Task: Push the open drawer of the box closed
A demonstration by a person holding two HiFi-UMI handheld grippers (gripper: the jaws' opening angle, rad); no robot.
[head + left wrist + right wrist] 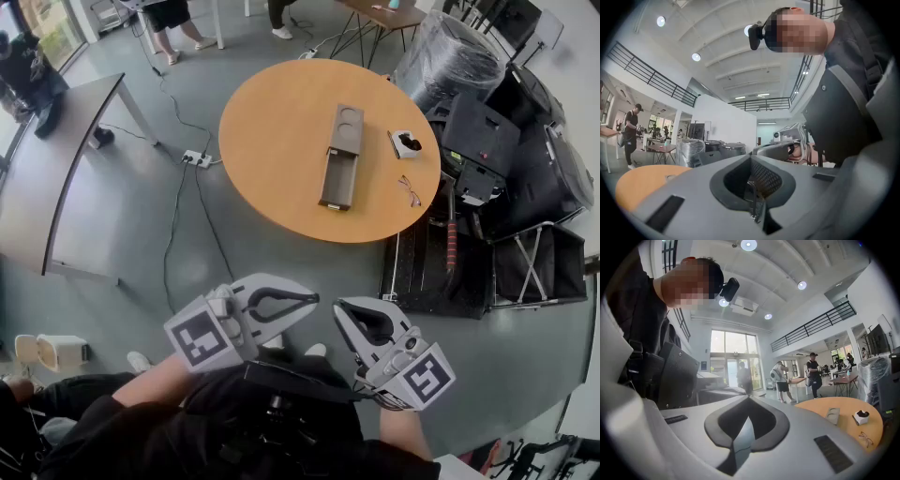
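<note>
Long grey-brown box (344,129) on round orange table (272,141), drawer (338,180) extended. Left gripper (312,300) and right gripper (341,313): clenched, empty, well apart from table.

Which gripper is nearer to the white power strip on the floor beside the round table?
Left. In the head view, the left gripper is held below and somewhat right of the power strip; the right gripper sits farther right.

Bits I see on the round table (272,141)
Glasses (410,191) at 4 o'clock, white tray (405,143) at 3; a power strip (197,158) on the floor at 9.
</note>
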